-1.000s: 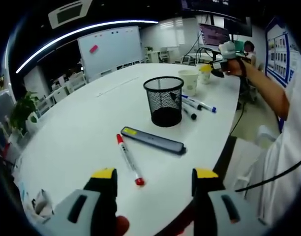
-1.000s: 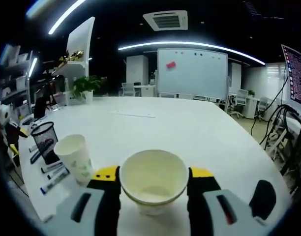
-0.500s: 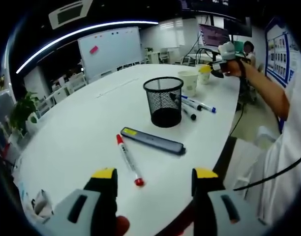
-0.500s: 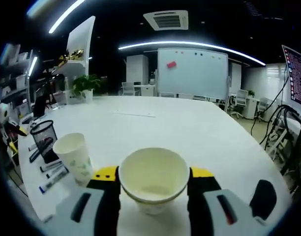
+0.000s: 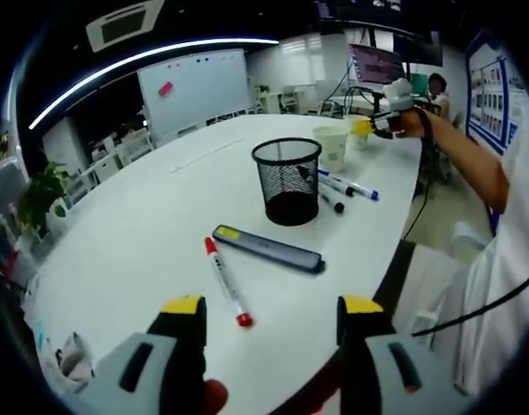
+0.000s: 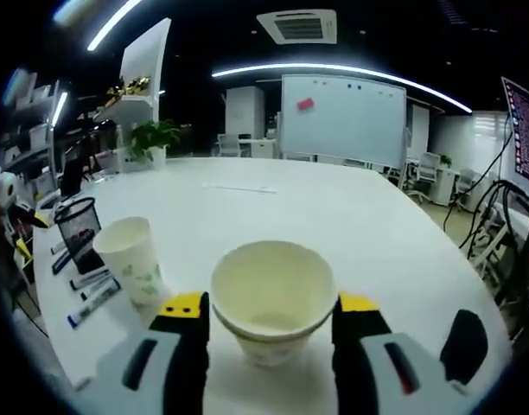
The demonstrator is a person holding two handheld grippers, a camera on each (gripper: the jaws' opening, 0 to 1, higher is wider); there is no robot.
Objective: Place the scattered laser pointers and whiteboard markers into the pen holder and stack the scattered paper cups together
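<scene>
A paper cup (image 6: pixel 273 298) sits between the jaws of the right gripper (image 6: pixel 270 313), mouth up, with the yellow-tipped jaws pressed against its sides; the cup appears lifted slightly off the white tabletop (image 6: pixel 334 225). A second paper cup (image 6: pixel 130 270) stands upright on the tabletop just to that gripper's left. Beyond it lie whiteboard markers (image 6: pixel 93 290) with blue caps, and further off the black mesh pen holder (image 6: pixel 77 233).

In the left gripper view, the pen holder (image 5: pixel 287 178) stands upright near the middle of the tabletop (image 5: pixel 143 225). A dark laser pointer (image 5: pixel 267 247) with a yellow mark at one end lies flat in front of it. Beside that, nearer the camera, lies a red-capped whiteboard marker (image 5: pixel 226 281). Behind the holder lie blue-capped markers (image 5: pixel 347 184) and a dark one. The standing paper cup (image 5: pixel 333 144) is behind those, with the right gripper (image 5: pixel 387 111) and the person's arm (image 5: pixel 463 151) at the far tabletop edge.

The left gripper (image 5: pixel 270 314) hangs above the near tabletop edge, jaws spread wide and holding nothing. A whiteboard (image 6: pixel 342 117) stands in the background.
</scene>
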